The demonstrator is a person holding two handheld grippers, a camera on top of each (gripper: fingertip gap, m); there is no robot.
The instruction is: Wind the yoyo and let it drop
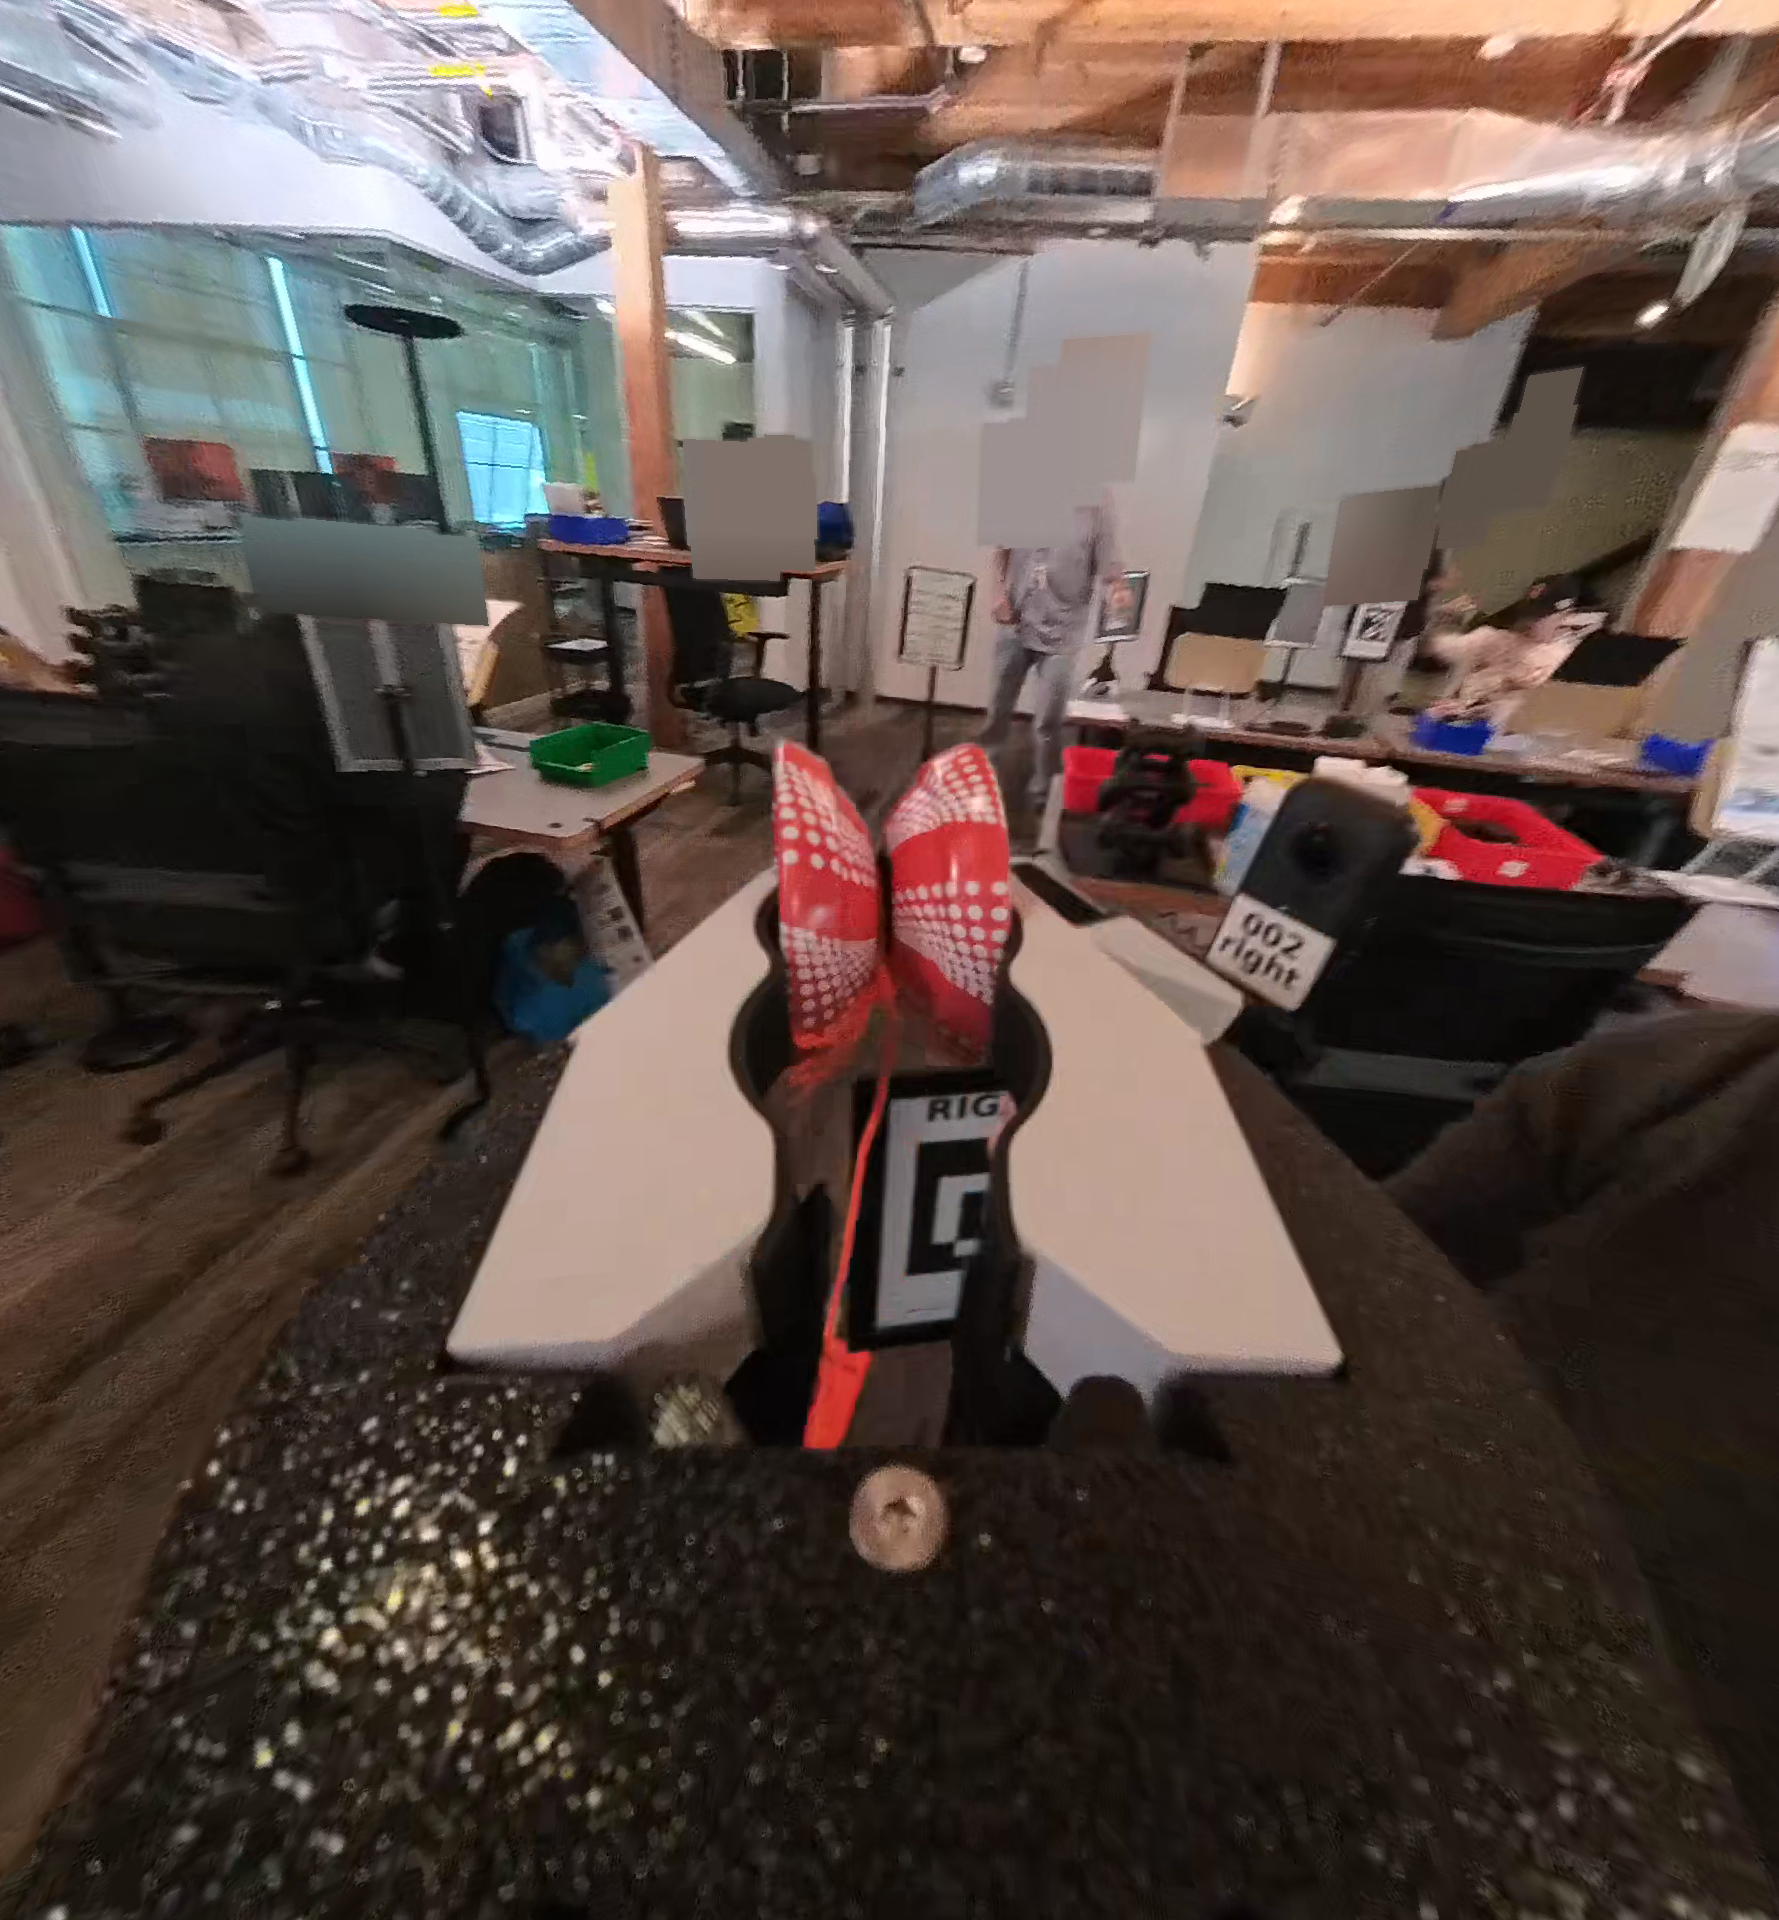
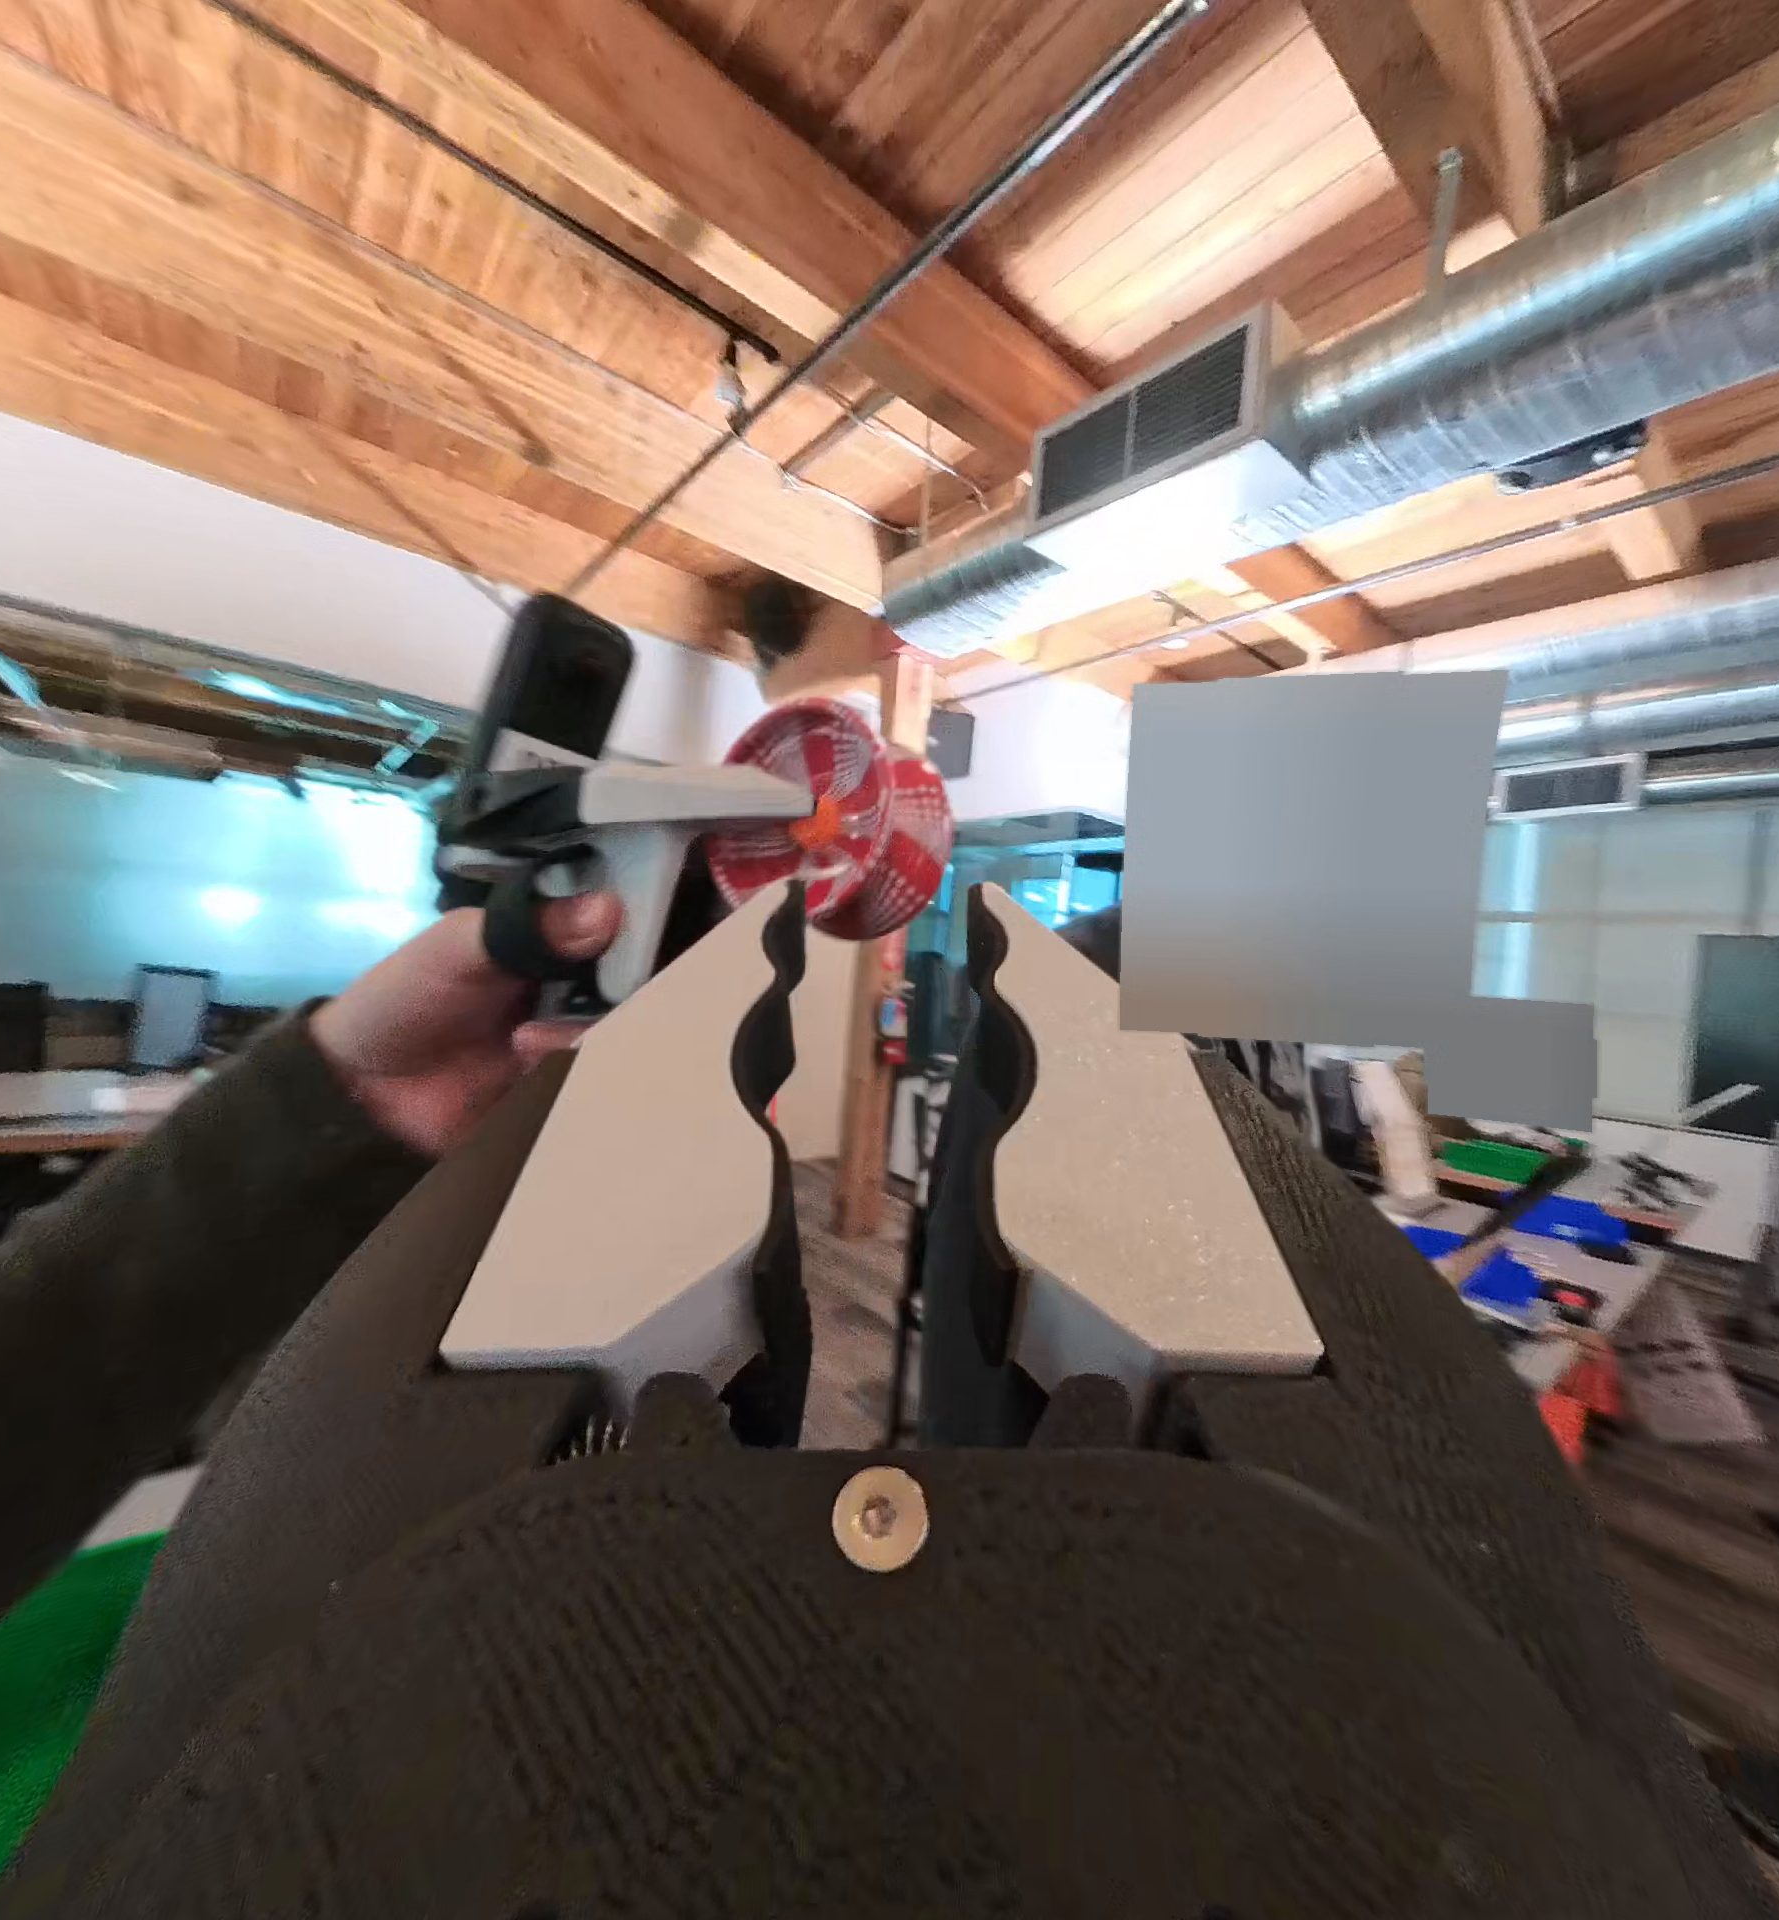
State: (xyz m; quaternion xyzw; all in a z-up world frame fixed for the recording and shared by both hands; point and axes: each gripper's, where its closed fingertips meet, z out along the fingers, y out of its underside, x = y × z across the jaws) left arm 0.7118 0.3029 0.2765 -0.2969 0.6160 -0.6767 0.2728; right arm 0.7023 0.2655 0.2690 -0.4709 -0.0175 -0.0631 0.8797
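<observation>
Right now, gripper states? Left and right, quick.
Left gripper: shut on the red yoyo, its string trailing back between the fingers.
Right gripper: open, holding nothing.

The left wrist view looked level along its fingers, close on the yoyo (image 1: 890,894), toward the room. The right wrist view tilted up toward the ceiling (image 2: 573,260). Both shared the yoyo and the left gripper (image 2: 812,805).

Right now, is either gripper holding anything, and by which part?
The left gripper clamps the red yoyo by its two outer faces, fingertips near the axle. The right gripper is open and holds nothing.
</observation>
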